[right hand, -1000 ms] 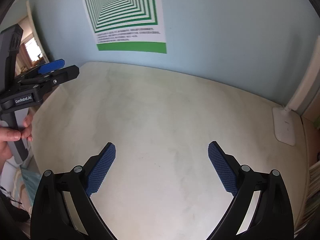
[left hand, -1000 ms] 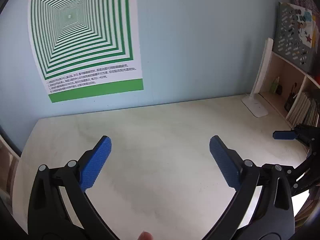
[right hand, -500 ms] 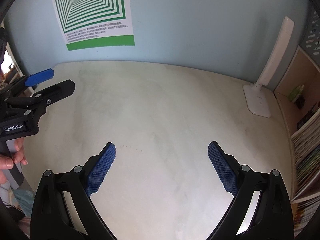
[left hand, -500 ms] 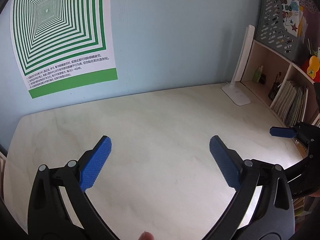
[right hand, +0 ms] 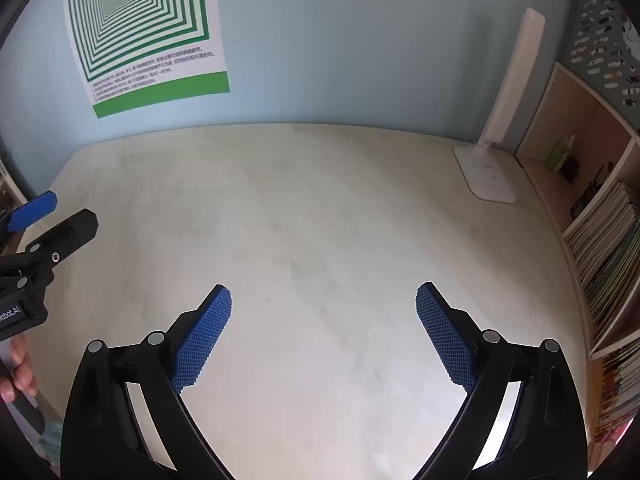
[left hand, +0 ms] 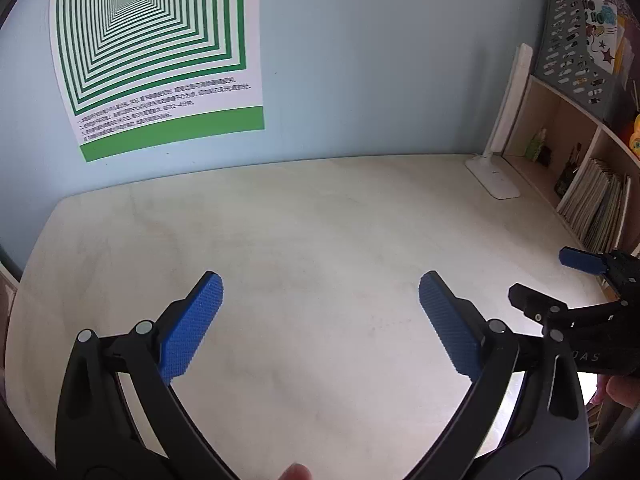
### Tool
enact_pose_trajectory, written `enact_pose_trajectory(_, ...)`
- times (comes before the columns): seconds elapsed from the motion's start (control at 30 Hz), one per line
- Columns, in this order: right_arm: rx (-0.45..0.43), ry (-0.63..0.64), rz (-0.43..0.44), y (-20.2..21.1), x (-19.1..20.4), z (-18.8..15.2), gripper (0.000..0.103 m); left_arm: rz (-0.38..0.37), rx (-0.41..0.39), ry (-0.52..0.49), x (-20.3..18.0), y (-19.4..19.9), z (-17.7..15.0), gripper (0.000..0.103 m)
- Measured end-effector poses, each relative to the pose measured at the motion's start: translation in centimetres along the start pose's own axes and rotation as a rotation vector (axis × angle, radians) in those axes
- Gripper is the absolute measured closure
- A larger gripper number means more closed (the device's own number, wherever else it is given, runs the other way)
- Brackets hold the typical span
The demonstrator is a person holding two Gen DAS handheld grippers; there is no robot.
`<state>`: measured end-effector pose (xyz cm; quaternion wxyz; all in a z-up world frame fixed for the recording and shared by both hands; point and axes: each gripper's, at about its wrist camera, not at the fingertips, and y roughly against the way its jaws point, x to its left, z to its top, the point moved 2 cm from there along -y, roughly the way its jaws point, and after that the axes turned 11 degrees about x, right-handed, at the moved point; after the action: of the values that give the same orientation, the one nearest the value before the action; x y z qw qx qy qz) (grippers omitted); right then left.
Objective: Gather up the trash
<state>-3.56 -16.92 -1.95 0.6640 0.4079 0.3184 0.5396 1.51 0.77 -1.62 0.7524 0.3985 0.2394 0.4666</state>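
Still searching: no trash visible on the surface.
Both the left hand-held gripper and right hand-held gripper hover wide, empty; best sweep beyond the edges.

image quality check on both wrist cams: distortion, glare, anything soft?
Left wrist view: strong fisheye bowing of the desk edge and the green poster, dark vignette in the corners, left gripper sharp. Right wrist view: same barrel warp, the desk lamp leans, a bright patch under the right gripper at lower right, even daylight with soft shadows, shelf books slightly soft at the rim.
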Motion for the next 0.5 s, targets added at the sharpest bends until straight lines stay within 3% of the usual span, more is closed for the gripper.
enact_pose_trajectory(0.33,0.003,-0.009,0.058,-1.0,1.5,-1.1,0.010,0.128,0.015,0.066,2.1,-0.4,-1.8,0.007)
enact_pose_trajectory(0.5,0.013,0.022,0.068,-1.5,2.3,-1.8,0.010,0.152,0.028,0.059,1.8,-0.4,-2.5,0.007)
